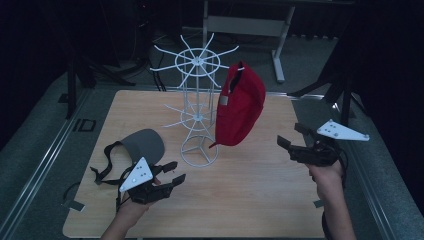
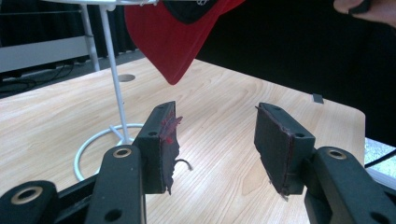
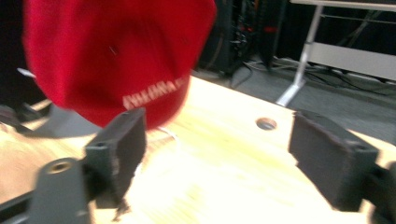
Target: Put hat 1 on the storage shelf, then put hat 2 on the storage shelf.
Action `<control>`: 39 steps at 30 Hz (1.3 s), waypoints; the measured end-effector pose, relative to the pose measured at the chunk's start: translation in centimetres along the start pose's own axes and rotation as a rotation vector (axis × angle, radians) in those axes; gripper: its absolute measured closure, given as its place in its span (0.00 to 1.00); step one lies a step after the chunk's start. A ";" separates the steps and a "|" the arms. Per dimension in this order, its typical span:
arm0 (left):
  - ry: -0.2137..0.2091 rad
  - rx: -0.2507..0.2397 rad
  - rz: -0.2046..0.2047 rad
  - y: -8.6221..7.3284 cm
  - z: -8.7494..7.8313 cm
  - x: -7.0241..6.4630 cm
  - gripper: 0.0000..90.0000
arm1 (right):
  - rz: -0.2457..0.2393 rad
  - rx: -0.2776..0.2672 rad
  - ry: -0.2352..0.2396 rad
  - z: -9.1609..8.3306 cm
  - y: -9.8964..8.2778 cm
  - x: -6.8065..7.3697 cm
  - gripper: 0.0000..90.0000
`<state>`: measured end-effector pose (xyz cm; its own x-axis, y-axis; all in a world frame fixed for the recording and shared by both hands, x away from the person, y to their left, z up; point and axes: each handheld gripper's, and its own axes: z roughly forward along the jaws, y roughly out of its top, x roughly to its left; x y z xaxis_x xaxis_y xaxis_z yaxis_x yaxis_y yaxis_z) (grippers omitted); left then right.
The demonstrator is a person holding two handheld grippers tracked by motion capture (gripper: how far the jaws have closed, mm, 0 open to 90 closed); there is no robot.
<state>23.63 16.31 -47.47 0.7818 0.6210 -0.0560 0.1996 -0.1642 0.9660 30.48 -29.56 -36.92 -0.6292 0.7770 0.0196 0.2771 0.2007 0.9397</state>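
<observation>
Two grippers sit at the near edge of the wooden table (image 1: 250,200), one in each of the person's hands. At the near left, the left gripper (image 1: 170,172) is low over the tabletop with its jaws parted about halfway and nothing between them; in the left gripper view its worn pads (image 2: 280,140) frame bare wood. Just beyond it, on the left, a grey visor (image 1: 145,145) lies on the table with its black strap (image 1: 107,160) looped toward the near edge. At the near right, the right gripper (image 1: 295,135) is held above the table's right side, jaws spread wide and empty, pointing left toward the red cap (image 1: 240,105). The right gripper view is blurred, but the cap seems to hang clear ahead of the jaws, apart from both pads (image 3: 327,154). Toward the middle of the table stands a white wire rack (image 1: 197,110), upright on a ring base with spoked tiers above. The red cap hangs from the right side of its top tier, brim pointing down and ending above the tabletop. Farther off, beyond the table's far edge, a grey desk frame (image 1: 280,30) stands on the dark floor.
</observation>
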 end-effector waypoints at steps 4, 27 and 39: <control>0.005 0.005 -0.003 -0.3 -0.2 0.1 0.55 | 0.025 0.012 0.012 0.1 -2.2 -0.8 0.16; 0.172 0.059 -0.046 -4.5 -3.4 3.2 0.55 | 0.103 0.125 -0.145 0.3 -13.9 -4.0 0.16; 0.269 0.066 -0.086 -6.2 -6.3 4.8 0.56 | 0.145 0.174 -0.225 0.2 -16.5 -5.1 0.16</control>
<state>22.39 25.15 -52.18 0.5772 0.8144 -0.0598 0.3034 -0.1460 0.9416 29.20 -36.70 -52.58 -0.4031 0.9135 0.0553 0.4844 0.1616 0.8598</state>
